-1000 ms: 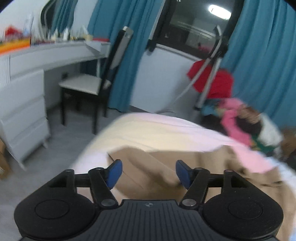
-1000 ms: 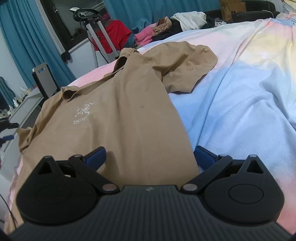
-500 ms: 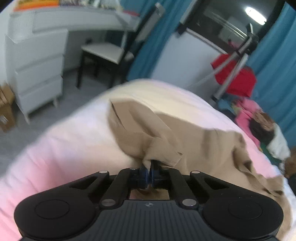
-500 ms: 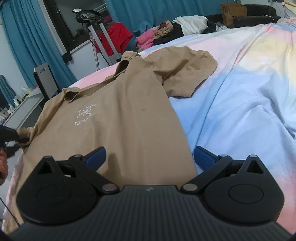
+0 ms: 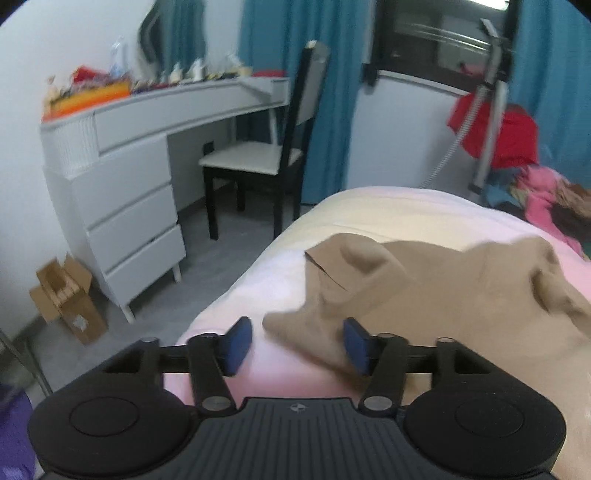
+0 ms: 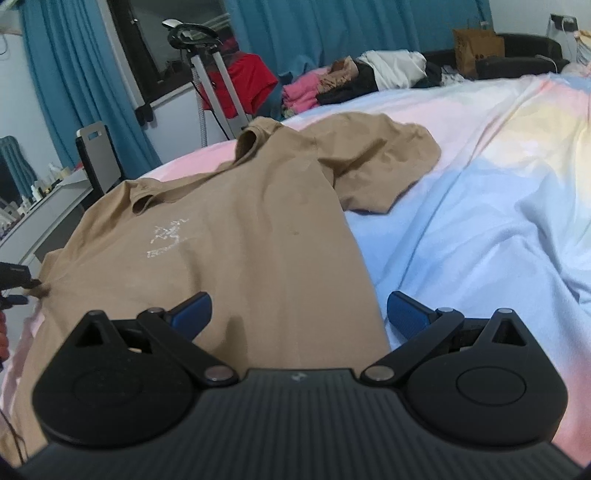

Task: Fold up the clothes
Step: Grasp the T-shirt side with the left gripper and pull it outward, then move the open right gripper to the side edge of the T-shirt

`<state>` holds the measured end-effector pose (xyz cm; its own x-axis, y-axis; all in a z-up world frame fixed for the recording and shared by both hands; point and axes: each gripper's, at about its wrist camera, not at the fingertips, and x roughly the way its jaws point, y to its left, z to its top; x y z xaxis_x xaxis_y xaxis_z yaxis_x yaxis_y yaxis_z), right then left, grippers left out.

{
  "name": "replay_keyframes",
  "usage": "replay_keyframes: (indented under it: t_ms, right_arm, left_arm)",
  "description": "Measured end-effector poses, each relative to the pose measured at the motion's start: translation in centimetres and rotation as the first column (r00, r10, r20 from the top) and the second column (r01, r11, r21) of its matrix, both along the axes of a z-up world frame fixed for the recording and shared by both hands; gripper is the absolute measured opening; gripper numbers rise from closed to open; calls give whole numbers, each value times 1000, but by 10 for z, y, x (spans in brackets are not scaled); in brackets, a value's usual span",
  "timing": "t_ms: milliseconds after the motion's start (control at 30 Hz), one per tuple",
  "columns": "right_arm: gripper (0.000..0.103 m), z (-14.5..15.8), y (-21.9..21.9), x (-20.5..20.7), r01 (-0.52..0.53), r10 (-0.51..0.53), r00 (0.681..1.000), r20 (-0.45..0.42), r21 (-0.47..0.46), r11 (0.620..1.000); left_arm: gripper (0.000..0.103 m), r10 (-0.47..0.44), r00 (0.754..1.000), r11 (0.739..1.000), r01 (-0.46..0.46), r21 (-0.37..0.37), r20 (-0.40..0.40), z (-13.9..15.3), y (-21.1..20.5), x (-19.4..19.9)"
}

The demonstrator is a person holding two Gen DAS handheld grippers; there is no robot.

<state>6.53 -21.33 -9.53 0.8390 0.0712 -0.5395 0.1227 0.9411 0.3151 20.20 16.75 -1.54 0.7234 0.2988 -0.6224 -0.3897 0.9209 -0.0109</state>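
Home bedroom: a bed with a pastel pink, blue and yellow sheet (image 6: 480,206) fills most of both views, with a heap of pink, white and dark loose clothes (image 6: 354,79) at its far edge. Beside it a white curved desk with drawers (image 5: 125,192), cluttered on top, and a black chair with a white seat (image 5: 258,162). Teal floor-length curtains (image 5: 295,40) hang beside a dark window (image 5: 436,33).

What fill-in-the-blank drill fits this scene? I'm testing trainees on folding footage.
1. The shirt is coloured ____.
2. The left gripper has its jaws ____.
3. The shirt lies on the ____.
4. The chair stands by the ____.

Missing words: tan; open; bed; desk
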Motion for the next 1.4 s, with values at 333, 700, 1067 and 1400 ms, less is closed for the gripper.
replay_keyframes:
  t_ms: [333, 700, 1067, 1400]
  right_arm:
    - [103, 22, 6, -20, -30, 37, 995, 97, -72, 997]
    - [103, 43, 10, -58, -29, 59, 985, 164, -176, 984]
    - [103, 42, -7, -57, 19, -17, 996, 82, -22, 1000]
    - [102, 26, -50, -1, 158, -154, 987, -37, 234, 959]
  left_arm:
    - [103, -210, 965, 974, 193, 119, 157, 55, -101, -136]
    - [103, -408, 885, 910, 413, 28, 226, 32, -177, -229]
    - [103, -416, 875, 907, 418, 48, 249, 8, -177, -223]
    - [103, -338, 912, 916, 375, -144, 231, -11, -158, -192]
